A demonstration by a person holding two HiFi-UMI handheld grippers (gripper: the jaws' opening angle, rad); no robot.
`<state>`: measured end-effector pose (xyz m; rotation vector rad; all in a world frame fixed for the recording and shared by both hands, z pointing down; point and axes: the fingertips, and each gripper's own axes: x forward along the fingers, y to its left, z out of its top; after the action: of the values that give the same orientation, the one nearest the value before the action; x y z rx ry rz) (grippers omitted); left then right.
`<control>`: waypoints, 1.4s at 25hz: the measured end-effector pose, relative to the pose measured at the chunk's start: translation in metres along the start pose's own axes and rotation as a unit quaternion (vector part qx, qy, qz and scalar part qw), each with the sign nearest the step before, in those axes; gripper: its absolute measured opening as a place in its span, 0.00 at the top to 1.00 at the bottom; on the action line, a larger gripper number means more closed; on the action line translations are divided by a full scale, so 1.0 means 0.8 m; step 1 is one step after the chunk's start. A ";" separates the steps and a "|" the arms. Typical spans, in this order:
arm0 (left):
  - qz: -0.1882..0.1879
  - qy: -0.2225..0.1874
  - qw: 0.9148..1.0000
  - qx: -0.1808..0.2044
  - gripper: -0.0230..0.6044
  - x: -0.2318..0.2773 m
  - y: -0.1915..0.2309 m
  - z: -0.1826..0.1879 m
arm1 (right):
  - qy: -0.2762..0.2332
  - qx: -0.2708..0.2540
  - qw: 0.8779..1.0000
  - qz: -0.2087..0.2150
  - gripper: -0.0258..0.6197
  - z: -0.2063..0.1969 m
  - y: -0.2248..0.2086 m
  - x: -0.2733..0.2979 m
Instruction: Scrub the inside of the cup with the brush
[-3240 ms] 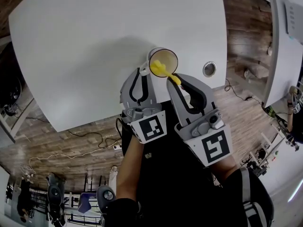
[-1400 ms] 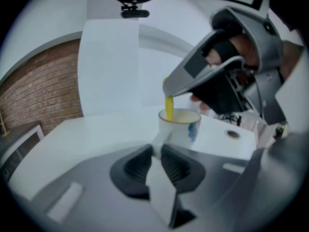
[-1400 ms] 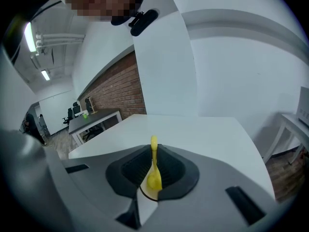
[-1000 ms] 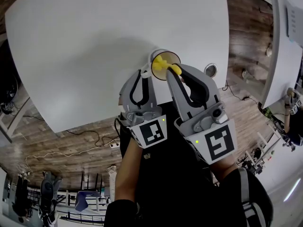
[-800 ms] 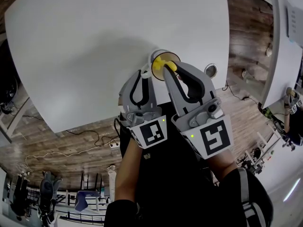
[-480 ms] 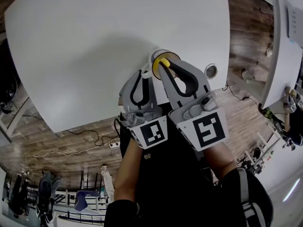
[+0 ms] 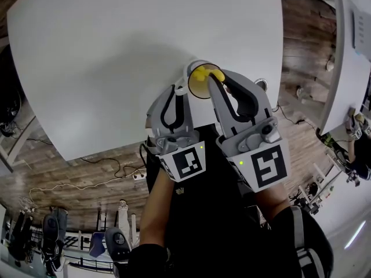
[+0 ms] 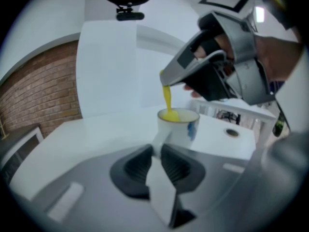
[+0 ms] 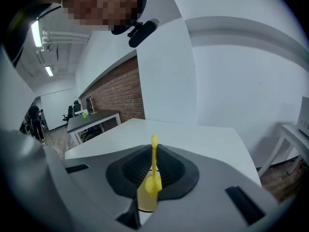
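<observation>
While the left gripper (image 8: 156, 154) clamped the handle (image 8: 159, 139) of the cup (image 8: 185, 129) standing near the table (image 7: 116, 51) edge, the right gripper (image 9: 153, 167) pinched the yellow brush (image 8: 167, 99), its head down inside the cup.

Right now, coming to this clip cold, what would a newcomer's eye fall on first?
The bright yellow brush stands out at once, its head down inside the white cup, which sits close to the person's edge of the white table. Next come the two grey grippers meeting there: the right gripper is clamped on the brush's handle from above, and the left gripper pinches the cup's handle.
</observation>
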<state>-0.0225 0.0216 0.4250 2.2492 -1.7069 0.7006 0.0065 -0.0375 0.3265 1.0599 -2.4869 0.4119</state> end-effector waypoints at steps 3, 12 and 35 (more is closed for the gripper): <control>0.000 0.000 1.000 -0.001 0.87 0.000 0.000 0.000 | -0.008 -0.005 1.000 -0.004 0.91 0.001 -0.006 0.000; 0.003 -0.001 1.000 -0.008 0.87 0.000 0.001 -0.001 | -0.003 -0.018 1.000 -0.014 0.91 -0.008 -0.009 0.004; 0.003 -0.001 1.000 -0.009 0.87 -0.001 0.001 -0.002 | -0.003 -0.025 0.999 -0.030 0.91 0.002 -0.009 -0.021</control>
<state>-0.0234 0.0225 0.4261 2.2352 -1.7144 0.6817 0.0222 -0.0330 0.3178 1.1145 -2.4505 0.3287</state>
